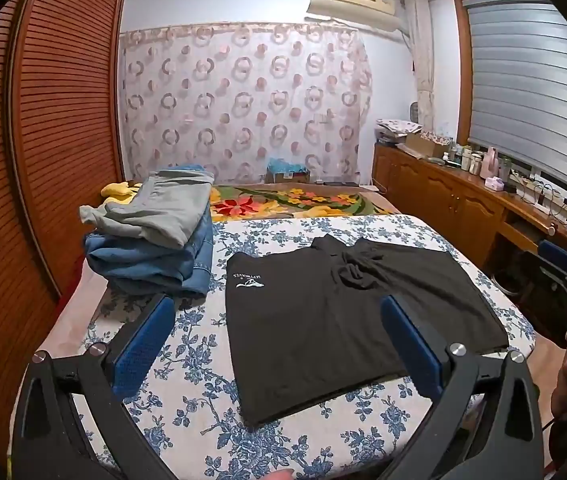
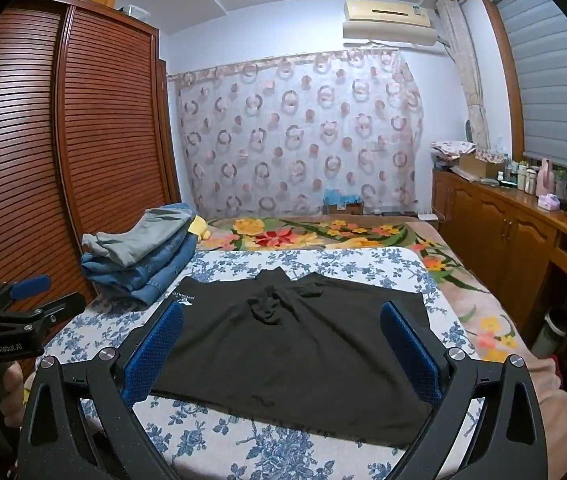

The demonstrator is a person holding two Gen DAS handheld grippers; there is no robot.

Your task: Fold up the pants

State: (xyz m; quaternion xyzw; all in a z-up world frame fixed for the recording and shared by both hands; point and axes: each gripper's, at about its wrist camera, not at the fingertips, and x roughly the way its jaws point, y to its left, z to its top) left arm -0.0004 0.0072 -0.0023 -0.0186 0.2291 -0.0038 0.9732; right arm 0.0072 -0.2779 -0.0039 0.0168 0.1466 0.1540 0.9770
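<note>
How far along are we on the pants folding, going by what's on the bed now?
Done: a stack of folded pants, grey on top of denim, sits at the bed's left side. In hand: nothing yet; the left tongs and right tongs both hover open over the black pants, which lie spread flat on the floral sheet, with a bunched spot near the waistband. Left: folding the black pair, then probably stacking it.

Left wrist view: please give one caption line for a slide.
Open left gripper above black pants on the floral bed.

Black pants (image 2: pixel 291 344) lie flat between the wide-open right tool (image 2: pixel 281 344).
</note>
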